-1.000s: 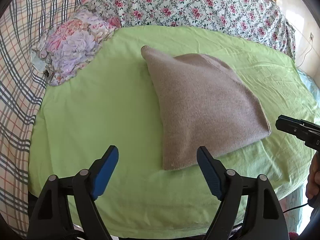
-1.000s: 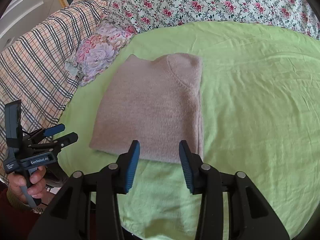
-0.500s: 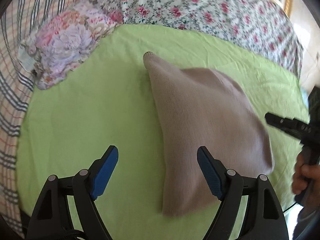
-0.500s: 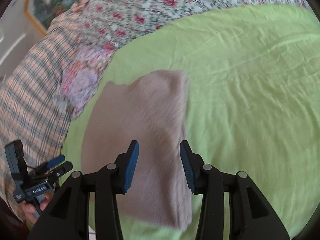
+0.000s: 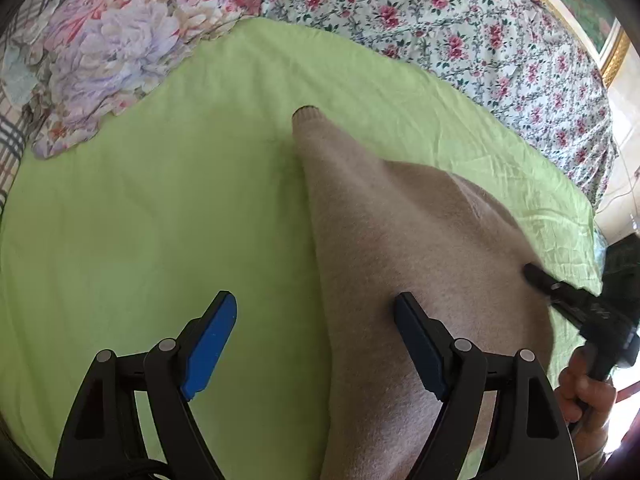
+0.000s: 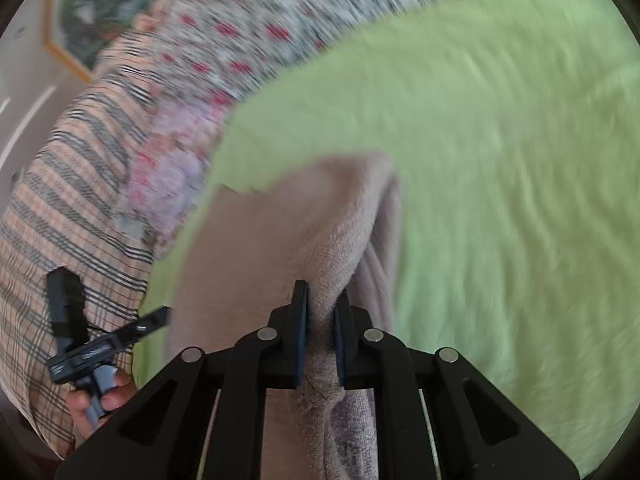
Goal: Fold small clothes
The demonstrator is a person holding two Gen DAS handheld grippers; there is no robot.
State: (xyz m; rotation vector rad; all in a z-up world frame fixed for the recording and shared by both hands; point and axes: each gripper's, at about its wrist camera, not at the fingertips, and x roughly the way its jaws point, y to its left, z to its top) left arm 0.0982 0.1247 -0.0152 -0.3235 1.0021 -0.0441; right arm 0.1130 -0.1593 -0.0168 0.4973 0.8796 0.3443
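Left wrist view: left gripper (image 5: 314,344) fingers spread wide, holding nothing, over the smooth green sheet (image 5: 140,220) | fuzzy tan sweater (image 5: 400,280) lies folded on the bed | right gripper (image 6: 320,332) fingers closing, pinching a bunched sweater edge.

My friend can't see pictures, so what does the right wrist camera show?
The right gripper is closing its fingers on a bunched fold of the beige knitted garment, which lies on a green sheet. The picture is blurry, with patterned bedding behind.
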